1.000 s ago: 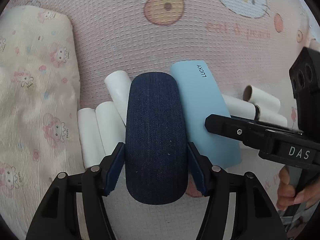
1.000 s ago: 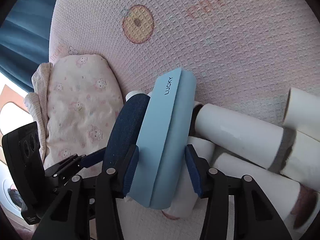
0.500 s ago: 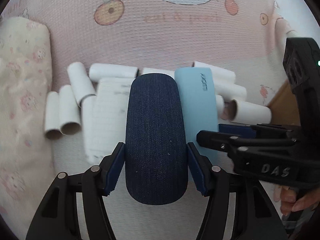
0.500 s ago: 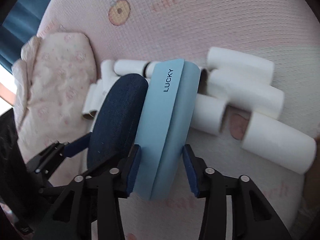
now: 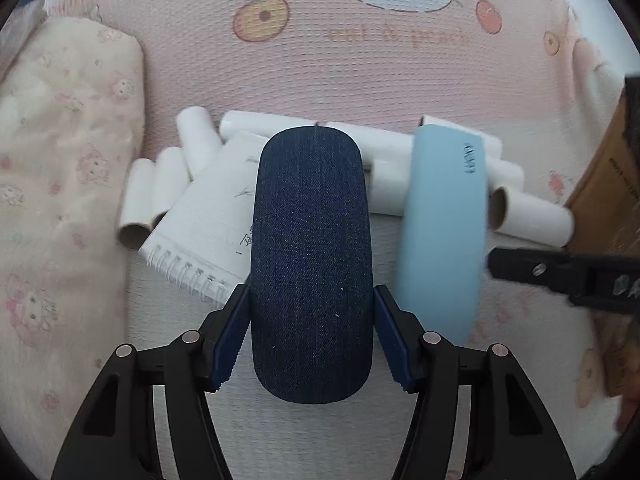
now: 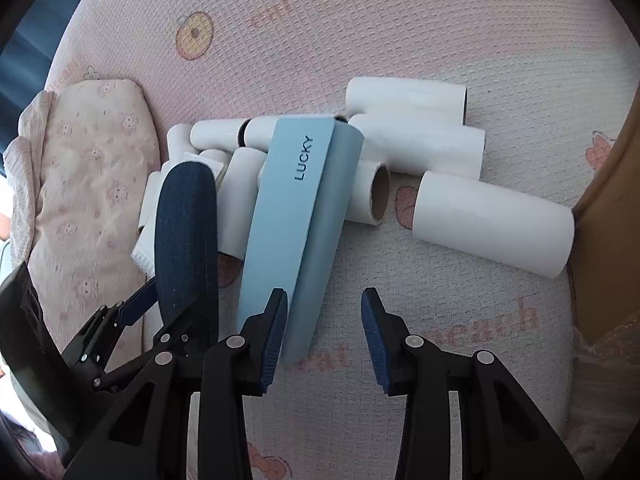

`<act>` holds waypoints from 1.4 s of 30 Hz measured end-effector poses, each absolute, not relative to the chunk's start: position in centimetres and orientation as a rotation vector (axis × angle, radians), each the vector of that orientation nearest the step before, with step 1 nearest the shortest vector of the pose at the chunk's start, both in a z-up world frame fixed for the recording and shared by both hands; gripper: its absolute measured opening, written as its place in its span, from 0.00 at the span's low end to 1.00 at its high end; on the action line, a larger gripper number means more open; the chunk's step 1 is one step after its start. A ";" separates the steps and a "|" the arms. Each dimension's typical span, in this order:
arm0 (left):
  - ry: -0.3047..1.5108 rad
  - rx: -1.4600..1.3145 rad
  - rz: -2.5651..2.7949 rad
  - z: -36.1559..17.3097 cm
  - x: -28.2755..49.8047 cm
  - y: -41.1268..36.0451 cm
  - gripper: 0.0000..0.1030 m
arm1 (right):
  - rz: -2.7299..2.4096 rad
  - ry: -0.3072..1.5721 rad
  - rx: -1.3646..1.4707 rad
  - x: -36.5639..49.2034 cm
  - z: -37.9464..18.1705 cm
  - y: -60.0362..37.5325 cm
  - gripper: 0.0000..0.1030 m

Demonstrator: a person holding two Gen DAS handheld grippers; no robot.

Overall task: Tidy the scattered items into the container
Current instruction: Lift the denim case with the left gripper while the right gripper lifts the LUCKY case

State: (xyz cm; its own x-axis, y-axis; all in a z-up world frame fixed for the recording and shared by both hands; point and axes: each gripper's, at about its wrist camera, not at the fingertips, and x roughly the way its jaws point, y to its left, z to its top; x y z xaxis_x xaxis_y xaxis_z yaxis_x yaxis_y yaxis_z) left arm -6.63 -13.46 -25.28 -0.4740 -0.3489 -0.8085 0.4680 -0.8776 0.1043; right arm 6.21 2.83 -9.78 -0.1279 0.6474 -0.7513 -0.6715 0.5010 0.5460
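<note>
Plainly, the left gripper [image 5: 312, 332] was clamped on the dark denim glasses case [image 5: 311, 264], its blue pads pressed against both long sides of the case, which stuck out forward between the fingers; in the right wrist view the same denim case [image 6: 186, 236] showed at the left, held above the bedding.

Just beside it lay the light blue glasses case [image 6: 298, 232] marked LUCKY; it sat left of the gap between the right gripper's [image 6: 324, 336] fingers, its near end against the outer side of the left pad [image 6: 276, 336]; nothing stood between the pads, which were apart; whether the case rested on the bedding or hung in the air could not be told.

Behind both cases a heap of white paper rolls [image 6: 416, 136] lay on the pink waffle blanket [image 5: 360, 72], one roll [image 6: 494, 228] lying apart nearer the right edge; a spiral notebook [image 5: 208, 224] lay under the denim case's left side, touching several rolls; a printed pillow [image 5: 60, 184] lay at the left; a brown cardboard box [image 6: 604, 216] stood at the right edge, just beside the nearest roll.
</note>
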 end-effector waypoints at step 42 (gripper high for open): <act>0.379 1.356 -2.313 -24.7 -5.2 -18.7 0.64 | 0.954 1.347 -0.427 2.6 -8.9 10.5 0.68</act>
